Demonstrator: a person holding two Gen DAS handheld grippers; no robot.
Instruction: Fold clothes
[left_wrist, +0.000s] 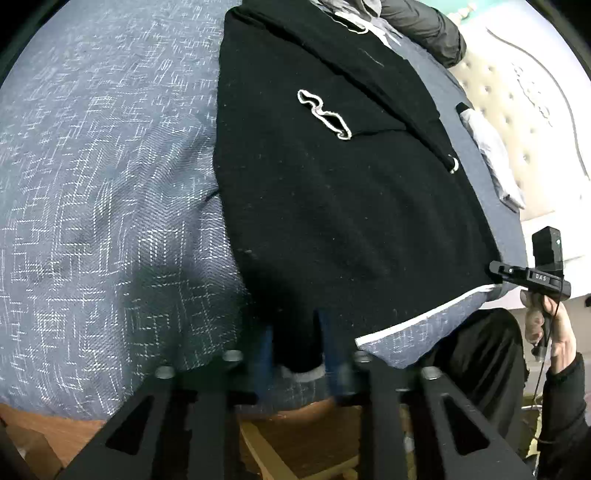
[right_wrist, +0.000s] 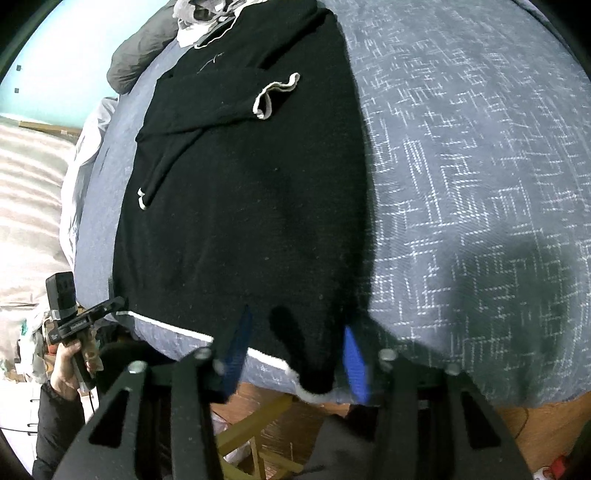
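Note:
A black sweater (left_wrist: 332, 177) with white-trimmed cuffs lies flat on the blue patterned bedspread (left_wrist: 92, 184), sleeves folded across its body. It also shows in the right wrist view (right_wrist: 240, 184). My left gripper (left_wrist: 297, 347) has its blue fingers (left_wrist: 266, 354) closed on the hem's near left corner. My right gripper (right_wrist: 295, 350) has blue fingers (right_wrist: 354, 362) spread wider around the hem's right corner, which hangs between them over the bed edge. Each gripper shows in the other's view, at the hem's opposite end (left_wrist: 532, 275) (right_wrist: 88, 317).
Grey and white clothes (right_wrist: 207, 14) are piled at the far end of the bed. A light quilted headboard (left_wrist: 524, 122) lies right of the bed in the left view. Wooden floor and a wooden frame (right_wrist: 258, 417) lie below the bed edge.

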